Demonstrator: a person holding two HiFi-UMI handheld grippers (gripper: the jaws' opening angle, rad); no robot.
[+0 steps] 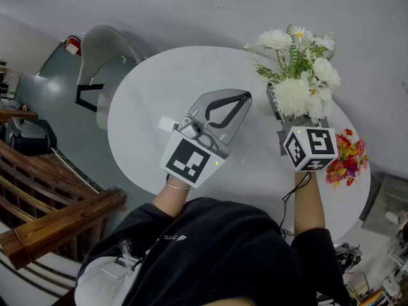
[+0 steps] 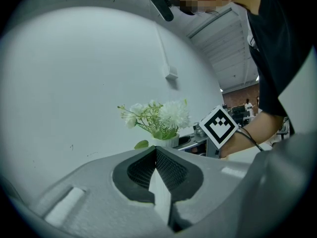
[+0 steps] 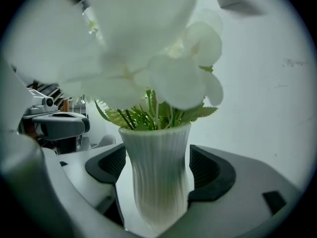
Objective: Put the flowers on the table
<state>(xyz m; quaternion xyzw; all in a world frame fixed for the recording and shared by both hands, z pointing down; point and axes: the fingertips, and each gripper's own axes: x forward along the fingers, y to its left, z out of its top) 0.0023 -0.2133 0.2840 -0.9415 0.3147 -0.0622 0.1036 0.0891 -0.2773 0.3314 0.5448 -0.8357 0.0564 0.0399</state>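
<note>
A bunch of white flowers (image 1: 299, 69) stands in a ribbed white vase (image 3: 158, 177) on the round white table (image 1: 153, 94), at its far right. My right gripper (image 3: 157, 168) reaches in level around the vase. Its jaws stand wide on either side, with a sliver of table showing by the left pad (image 3: 113, 165). In the head view the blooms hide the fingertips, and only the marker cube (image 1: 310, 147) shows. My left gripper (image 1: 244, 99) hovers over the table's middle, shut with nothing in it. From the left gripper view the flowers (image 2: 158, 115) stand ahead, right of centre.
A bunch of red and yellow flowers (image 1: 347, 158) lies at the table's right edge, close to my right arm. A small white block (image 1: 167, 123) lies left of the left gripper. A grey chair (image 1: 105, 50) stands beyond the table and a wooden railing (image 1: 51, 215) runs at left.
</note>
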